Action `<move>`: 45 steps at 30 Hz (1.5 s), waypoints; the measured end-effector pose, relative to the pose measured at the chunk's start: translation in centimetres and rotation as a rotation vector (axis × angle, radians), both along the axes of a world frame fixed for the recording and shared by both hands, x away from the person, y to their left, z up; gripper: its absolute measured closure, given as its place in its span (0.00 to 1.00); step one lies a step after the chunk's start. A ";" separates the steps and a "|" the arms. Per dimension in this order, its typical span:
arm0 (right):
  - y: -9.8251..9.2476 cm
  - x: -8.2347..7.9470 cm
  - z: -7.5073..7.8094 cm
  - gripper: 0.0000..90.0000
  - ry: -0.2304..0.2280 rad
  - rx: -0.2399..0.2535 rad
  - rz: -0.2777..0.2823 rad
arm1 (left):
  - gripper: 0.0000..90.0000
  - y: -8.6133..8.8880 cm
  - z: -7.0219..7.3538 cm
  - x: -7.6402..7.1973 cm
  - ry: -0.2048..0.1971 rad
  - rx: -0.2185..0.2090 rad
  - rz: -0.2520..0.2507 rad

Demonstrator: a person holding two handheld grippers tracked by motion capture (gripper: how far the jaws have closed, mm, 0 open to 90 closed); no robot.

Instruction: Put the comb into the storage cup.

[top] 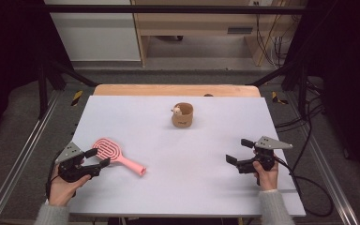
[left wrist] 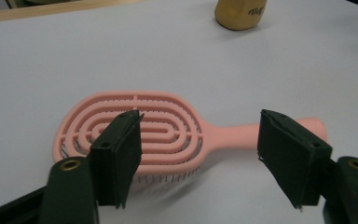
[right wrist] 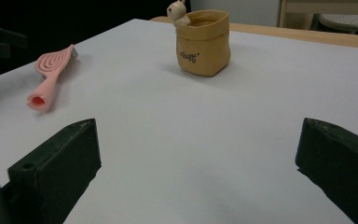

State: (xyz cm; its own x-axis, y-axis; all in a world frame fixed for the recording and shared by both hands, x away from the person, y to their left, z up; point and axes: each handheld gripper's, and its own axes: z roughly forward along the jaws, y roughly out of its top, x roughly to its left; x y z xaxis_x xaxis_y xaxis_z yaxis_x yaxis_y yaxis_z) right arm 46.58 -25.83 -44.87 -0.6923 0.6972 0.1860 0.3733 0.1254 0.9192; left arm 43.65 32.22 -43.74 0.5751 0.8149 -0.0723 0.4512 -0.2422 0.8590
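Here the left tool (left wrist: 198,158) straddles the pink hairbrush (left wrist: 140,135), jaws apart, unclamped — right tool (right wrist: 198,172) wide, empty.

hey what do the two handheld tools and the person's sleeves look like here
Both are black two-jaw devices. The left tool and right tool each carry a grey three-cornered plate on top and flat black rectangular pads, with brass-coloured holes behind them. A black cable trails from the right one. The sleeves are light grey knit.
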 end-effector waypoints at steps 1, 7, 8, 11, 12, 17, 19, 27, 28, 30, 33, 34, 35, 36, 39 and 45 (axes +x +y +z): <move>0.0 0.0 0.0 0.00 0.000 0.001 0.000 | 0.39 0.0 -0.1 0.0 0.005 0.007 0.002; 0.0 0.0 0.0 0.00 0.001 -0.003 -0.001 | 0.51 0.3 -0.2 0.1 0.027 0.045 0.042; 0.0 0.0 0.0 0.00 0.001 -0.004 -0.001 | 0.54 0.4 -0.3 0.1 0.031 0.044 0.046; 0.0 0.0 0.0 0.00 0.001 -0.005 -0.002 | 0.61 0.6 -0.3 0.1 0.032 0.060 0.074; 0.0 0.0 0.0 0.00 0.001 -0.004 -0.002 | 0.64 0.7 -0.3 0.1 0.036 0.054 0.081; 0.0 0.0 0.0 0.00 0.001 -0.008 -0.001 | 0.75 1.1 -0.3 0.1 0.053 0.071 0.123; 0.0 0.0 -0.1 0.00 0.001 -0.007 0.000 | 0.80 1.2 -0.3 0.1 0.058 0.075 0.139; 0.0 0.0 -0.1 0.00 0.001 -0.007 -0.001 | 0.93 1.5 -0.4 0.2 0.071 0.073 0.190; 0.0 0.0 -0.1 0.00 0.001 -0.006 -0.001 | 0.94 1.6 -0.4 0.2 0.074 0.072 0.196; 0.0 0.0 -0.1 0.00 0.001 -0.008 -0.001 | 0.97 1.6 -0.5 0.3 0.078 0.074 0.206; 0.0 0.0 -0.1 0.00 0.003 -0.007 -0.001 | 0.99 1.6 -0.7 0.5 0.085 0.074 0.215; 0.0 0.0 -0.1 0.00 0.003 -0.007 -0.001 | 0.99 1.6 -0.8 0.5 0.089 0.080 0.218; 0.0 0.0 -0.1 0.00 0.004 -0.007 -0.001 | 0.99 1.6 -0.9 0.6 0.093 0.084 0.222; 0.0 0.0 -0.1 0.00 0.004 -0.007 -0.001 | 0.99 1.6 -1.0 0.7 0.089 0.087 0.225; 0.0 0.0 -0.1 0.00 0.004 -0.009 0.000 | 0.99 1.6 -1.2 0.9 0.098 0.088 0.242; 0.1 0.1 -0.1 0.00 0.006 -0.010 0.001 | 0.99 1.6 -1.6 1.4 0.104 0.095 0.271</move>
State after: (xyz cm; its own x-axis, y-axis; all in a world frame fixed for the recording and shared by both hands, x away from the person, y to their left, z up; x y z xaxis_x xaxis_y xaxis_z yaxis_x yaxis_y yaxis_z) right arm 46.64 -25.74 -44.98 -0.6919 0.6984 0.1832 0.3787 0.1350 0.9156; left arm 45.10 33.84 -45.31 0.3291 0.9436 -0.0357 0.5948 -0.1778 0.7839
